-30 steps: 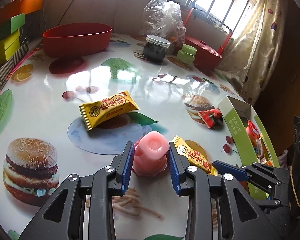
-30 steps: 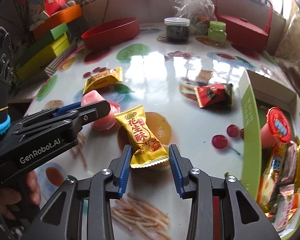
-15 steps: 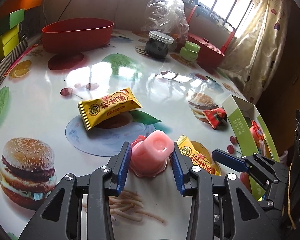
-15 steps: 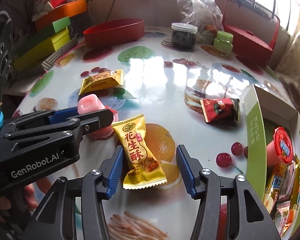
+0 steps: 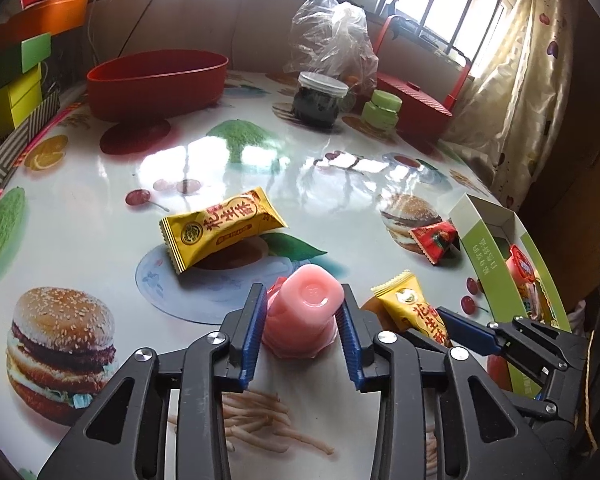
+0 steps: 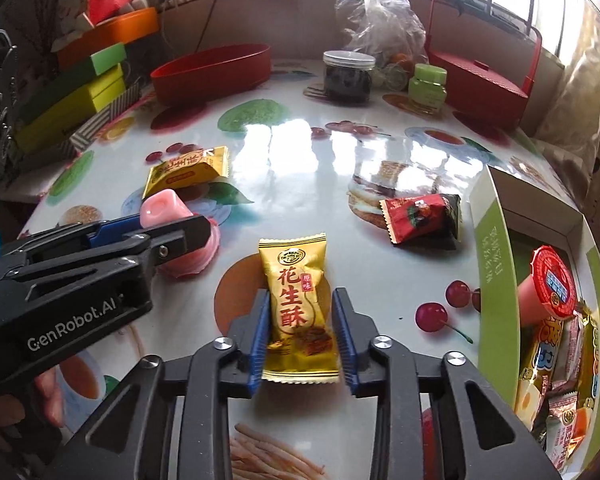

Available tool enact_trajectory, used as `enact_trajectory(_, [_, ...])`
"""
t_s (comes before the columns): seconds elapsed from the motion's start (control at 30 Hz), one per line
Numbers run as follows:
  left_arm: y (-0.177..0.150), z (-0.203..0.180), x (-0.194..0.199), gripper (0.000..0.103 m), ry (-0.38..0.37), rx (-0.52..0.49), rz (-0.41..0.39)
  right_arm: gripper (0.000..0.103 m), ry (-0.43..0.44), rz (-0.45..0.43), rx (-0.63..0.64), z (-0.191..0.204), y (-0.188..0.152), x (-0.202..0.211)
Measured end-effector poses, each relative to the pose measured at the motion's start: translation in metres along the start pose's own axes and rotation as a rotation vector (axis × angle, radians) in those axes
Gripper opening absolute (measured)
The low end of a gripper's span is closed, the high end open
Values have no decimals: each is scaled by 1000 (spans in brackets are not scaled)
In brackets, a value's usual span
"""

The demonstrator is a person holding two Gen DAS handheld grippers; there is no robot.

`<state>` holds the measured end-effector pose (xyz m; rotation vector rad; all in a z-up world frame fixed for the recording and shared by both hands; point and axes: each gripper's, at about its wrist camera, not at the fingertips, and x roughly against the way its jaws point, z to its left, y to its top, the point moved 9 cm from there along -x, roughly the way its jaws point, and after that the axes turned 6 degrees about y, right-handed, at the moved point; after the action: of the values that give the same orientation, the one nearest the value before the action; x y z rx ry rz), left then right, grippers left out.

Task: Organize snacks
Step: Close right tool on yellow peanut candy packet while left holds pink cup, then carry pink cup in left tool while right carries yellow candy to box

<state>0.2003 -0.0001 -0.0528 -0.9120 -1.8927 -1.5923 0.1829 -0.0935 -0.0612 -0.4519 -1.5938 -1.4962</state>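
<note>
Glossy table (image 6: 380,264): right gripper (image 6: 302,334) just narrowed around yellow packet (image 6: 298,312), bottom edge hidden.

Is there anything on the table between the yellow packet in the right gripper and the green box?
Nothing visible. The yellow packet in the right gripper faces bare tabletop up to the green box; the red packet lies farther back.

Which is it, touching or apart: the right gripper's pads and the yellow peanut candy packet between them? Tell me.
Touching. In the right wrist view the right gripper has just closed, and both blue pads press the sides of the yellow packet, no gap showing.
</note>
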Motion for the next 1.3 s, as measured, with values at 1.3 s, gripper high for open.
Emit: enact_trajectory(1.3, [-7, -12, 29, 32, -6, -38, -45, 22, 27, -100, -66, -1, -2, 36])
